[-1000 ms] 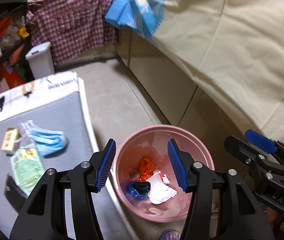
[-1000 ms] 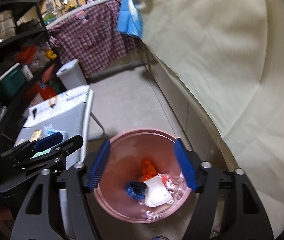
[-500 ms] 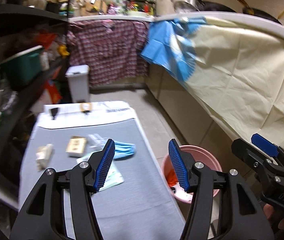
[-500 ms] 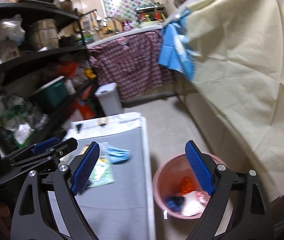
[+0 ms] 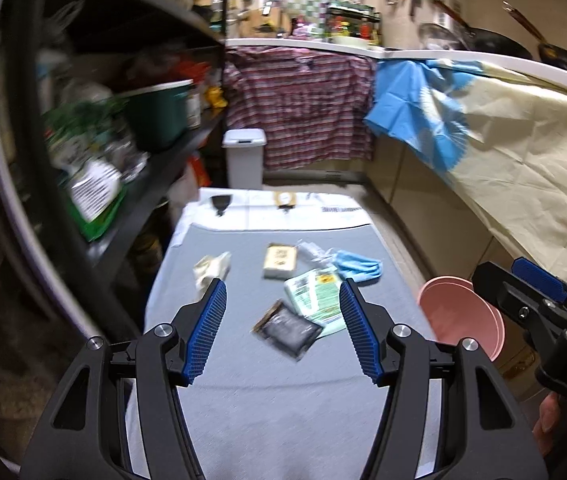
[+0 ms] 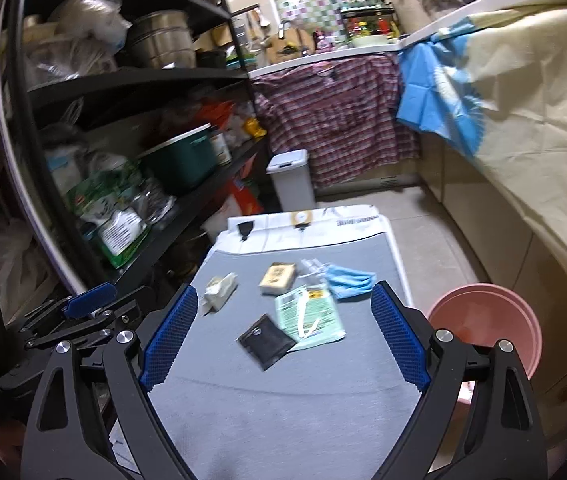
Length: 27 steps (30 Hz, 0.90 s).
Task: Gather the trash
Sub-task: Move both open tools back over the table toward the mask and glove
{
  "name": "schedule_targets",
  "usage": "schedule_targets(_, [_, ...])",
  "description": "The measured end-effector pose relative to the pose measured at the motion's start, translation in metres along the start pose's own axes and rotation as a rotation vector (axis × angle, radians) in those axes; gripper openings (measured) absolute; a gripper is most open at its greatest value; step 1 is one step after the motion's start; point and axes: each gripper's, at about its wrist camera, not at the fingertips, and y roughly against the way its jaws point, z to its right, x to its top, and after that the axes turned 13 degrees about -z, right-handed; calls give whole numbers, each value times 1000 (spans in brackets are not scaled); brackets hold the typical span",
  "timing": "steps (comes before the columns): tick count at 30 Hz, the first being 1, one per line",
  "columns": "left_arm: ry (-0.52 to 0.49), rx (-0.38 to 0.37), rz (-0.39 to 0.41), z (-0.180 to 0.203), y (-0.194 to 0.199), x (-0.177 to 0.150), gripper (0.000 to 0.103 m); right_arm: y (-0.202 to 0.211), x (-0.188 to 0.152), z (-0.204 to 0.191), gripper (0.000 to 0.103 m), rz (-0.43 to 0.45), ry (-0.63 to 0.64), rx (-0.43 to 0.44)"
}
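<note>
Toward the table's (image 6: 283,420) far right corner the trash waits, black packet (image 6: 266,342) nearest, so both left gripper (image 5: 281,328) and right gripper (image 6: 283,336) hover wide open, empty (pink bin (image 6: 495,320) stands beside the right edge)

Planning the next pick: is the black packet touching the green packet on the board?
Touching. In the right wrist view the black packet has its right corner overlapping the lower left edge of the green packet, with no grey board showing between them.
</note>
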Motion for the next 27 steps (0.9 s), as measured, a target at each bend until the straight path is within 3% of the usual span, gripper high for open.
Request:
schedule_targets(10, [89, 27, 7, -48, 0, -24, 59, -25, -17, -36, 89, -46, 68, 4])
schedule_targets(27, [162, 29, -36, -81, -73, -18, 59, -100, -14, -41, 89, -126, 90, -38])
